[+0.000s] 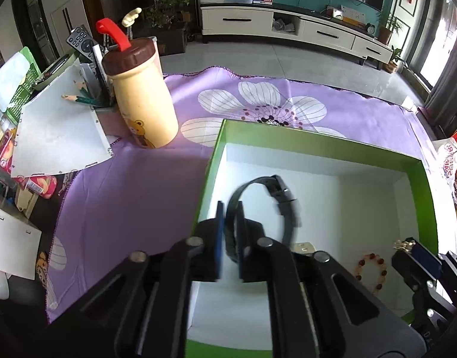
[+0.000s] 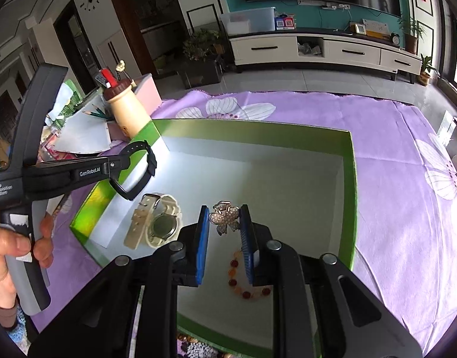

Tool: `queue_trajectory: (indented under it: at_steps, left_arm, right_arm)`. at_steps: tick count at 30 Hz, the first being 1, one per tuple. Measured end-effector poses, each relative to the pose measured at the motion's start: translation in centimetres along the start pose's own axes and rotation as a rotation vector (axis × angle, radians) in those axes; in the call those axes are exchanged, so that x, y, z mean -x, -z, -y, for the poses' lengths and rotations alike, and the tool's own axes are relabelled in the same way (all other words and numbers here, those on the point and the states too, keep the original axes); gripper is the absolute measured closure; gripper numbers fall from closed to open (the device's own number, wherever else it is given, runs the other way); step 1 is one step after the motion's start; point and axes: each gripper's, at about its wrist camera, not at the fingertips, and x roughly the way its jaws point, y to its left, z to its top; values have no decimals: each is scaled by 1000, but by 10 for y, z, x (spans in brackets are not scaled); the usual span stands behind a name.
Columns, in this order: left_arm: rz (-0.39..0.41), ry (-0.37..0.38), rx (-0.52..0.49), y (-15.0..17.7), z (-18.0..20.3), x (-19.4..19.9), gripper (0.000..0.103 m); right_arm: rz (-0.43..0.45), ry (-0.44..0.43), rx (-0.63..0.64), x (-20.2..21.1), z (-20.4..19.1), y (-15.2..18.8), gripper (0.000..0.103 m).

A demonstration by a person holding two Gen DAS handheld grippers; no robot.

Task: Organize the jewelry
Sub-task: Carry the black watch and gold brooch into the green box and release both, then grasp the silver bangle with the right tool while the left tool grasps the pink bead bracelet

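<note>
A green box [image 1: 318, 146] with a white inside sits on the purple flowered cloth; it also shows in the right wrist view [image 2: 258, 128]. My left gripper [image 1: 230, 223] is shut on a black watch [image 1: 267, 200] and holds it over the box's left part; the watch also shows in the right wrist view [image 2: 138, 170]. My right gripper [image 2: 224, 223] is shut on a flower-shaped hair clip [image 2: 224, 218] and holds it above the box floor. A cream watch [image 2: 156, 223] and a bead bracelet [image 2: 243, 283] lie in the box. The bracelet shows in the left wrist view [image 1: 373, 271].
A cream bottle with a brown lid and red straw [image 1: 141, 101] stands left of the box, beside a pencil holder [image 1: 100, 101] and papers [image 1: 58, 137]. Snack packets [image 1: 450, 155] lie at the right. The cloth [image 2: 392, 179] stretches right of the box.
</note>
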Motion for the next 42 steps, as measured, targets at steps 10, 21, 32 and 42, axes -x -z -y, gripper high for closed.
queue_trajectory:
  at_steps: [10, 21, 32, 42]
  left_arm:
    - [111, 42, -11, 13, 1, 37, 46]
    - [165, 107, -38, 83, -2, 106, 41]
    - [-58, 244, -17, 168, 7, 95, 41]
    - [-137, 261, -124, 199, 48, 77, 42]
  right_arm:
    - [51, -2, -31, 23, 9, 9, 68]
    - [85, -46, 15, 84, 0, 49, 68]
    - [-9, -25, -9, 112, 3, 120, 68]
    - [-90, 72, -52, 103, 27, 158, 68]
